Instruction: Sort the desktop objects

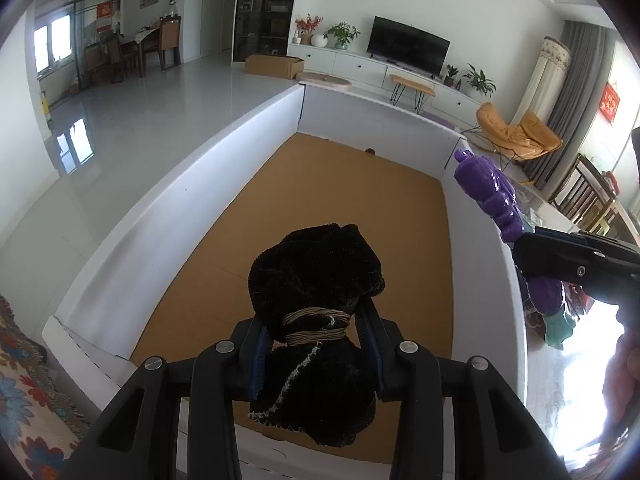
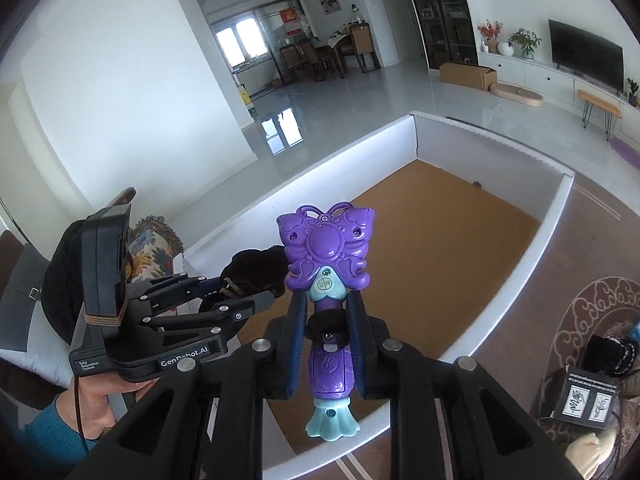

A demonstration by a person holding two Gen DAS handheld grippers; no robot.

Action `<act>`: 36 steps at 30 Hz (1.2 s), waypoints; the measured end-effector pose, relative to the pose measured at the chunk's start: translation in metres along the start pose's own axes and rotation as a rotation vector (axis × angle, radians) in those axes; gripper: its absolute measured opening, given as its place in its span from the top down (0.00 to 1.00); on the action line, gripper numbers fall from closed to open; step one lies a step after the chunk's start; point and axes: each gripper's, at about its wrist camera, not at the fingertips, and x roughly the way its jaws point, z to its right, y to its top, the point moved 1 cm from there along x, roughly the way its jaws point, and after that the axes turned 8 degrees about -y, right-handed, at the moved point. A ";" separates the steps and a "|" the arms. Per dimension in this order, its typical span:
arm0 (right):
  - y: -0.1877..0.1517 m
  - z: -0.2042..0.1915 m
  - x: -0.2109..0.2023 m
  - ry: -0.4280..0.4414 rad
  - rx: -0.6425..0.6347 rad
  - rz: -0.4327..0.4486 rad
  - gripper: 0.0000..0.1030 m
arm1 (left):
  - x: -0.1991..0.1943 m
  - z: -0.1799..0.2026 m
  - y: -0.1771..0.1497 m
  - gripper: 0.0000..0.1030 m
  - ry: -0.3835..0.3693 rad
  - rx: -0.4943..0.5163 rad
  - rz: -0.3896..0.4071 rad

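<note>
Wand [image 2: 328, 300] between right hand-held gripper [image 2: 327, 312] fingers — above box [image 2: 554, 216].

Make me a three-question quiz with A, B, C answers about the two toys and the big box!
1. Where is the black plush bundle?
A. In the left gripper
B. On the box floor
C. On the sofa

2. What colour is the butterfly wand's head?
A. Red
B. Purple
C. Yellow

3. How do the right gripper's jaws stand?
A. Wide open
B. Shut on the wand's handle
C. Shut on nothing

Answers: 1 A, its jaws pinch the bundle at its tied waist above the white box; 2 B, the butterfly head is purple; 3 B, both jaws press the handle.
</note>
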 end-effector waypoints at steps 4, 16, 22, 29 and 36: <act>-0.010 -0.004 0.046 -0.001 0.048 -0.088 0.74 | 0.020 -0.016 -0.009 0.51 0.061 -0.024 -0.061; -0.067 0.046 -0.058 -0.220 -0.056 0.254 0.06 | -0.027 0.064 -0.013 0.24 -0.079 0.032 0.138; -0.167 0.133 -0.127 -0.519 -0.033 0.305 0.02 | -0.041 0.195 -0.044 0.00 -0.366 0.191 0.178; -0.271 0.240 -0.172 -0.790 0.078 0.064 0.02 | 0.057 0.285 -0.106 0.00 -0.415 0.263 -0.020; -0.301 0.291 -0.174 -0.771 0.290 -0.030 0.02 | 0.090 0.317 -0.112 0.00 -0.310 0.379 0.007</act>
